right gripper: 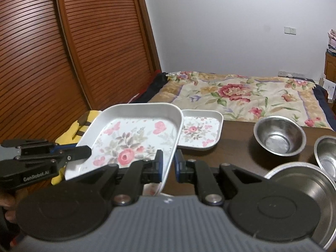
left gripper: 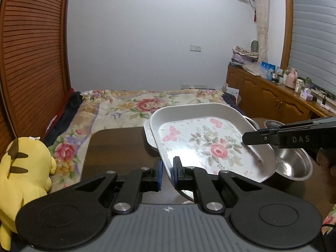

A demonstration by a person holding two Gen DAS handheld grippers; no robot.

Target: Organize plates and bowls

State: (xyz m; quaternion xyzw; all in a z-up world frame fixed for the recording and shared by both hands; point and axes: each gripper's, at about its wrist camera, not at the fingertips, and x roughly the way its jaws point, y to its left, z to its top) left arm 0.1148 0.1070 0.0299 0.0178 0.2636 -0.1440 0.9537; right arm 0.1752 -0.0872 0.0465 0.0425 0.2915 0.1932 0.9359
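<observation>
The left gripper [left gripper: 167, 173] is closed to a narrow gap on the near rim of the large floral plate [left gripper: 205, 145]; its two blue pads press the rim from both sides. The right gripper [right gripper: 168, 168] clamps the opposite rim of the same plate [right gripper: 130, 138] in the same way. The plate is held between both tools, lifted and tilted above the dark table [right gripper: 231, 153]. In the left wrist view the plate spreads from the fingers toward 1 o'clock; in the right wrist view it spreads toward 11 o'clock.

I count two floral plates: the large one in the grippers and a smaller floral plate [right gripper: 199, 131] lying flat on the table just behind it, at 12 o'clock from the right gripper. I count three steel bowls: one [right gripper: 302, 189] close at 3 o'clock, one [right gripper: 327, 157] at the right edge, and one [right gripper: 279, 134] farther at 1 o'clock.

Beyond the table is a bed with a floral blanket [right gripper: 241, 94]. A yellow plush toy [left gripper: 23, 168] sits at 9 o'clock from the left gripper.
</observation>
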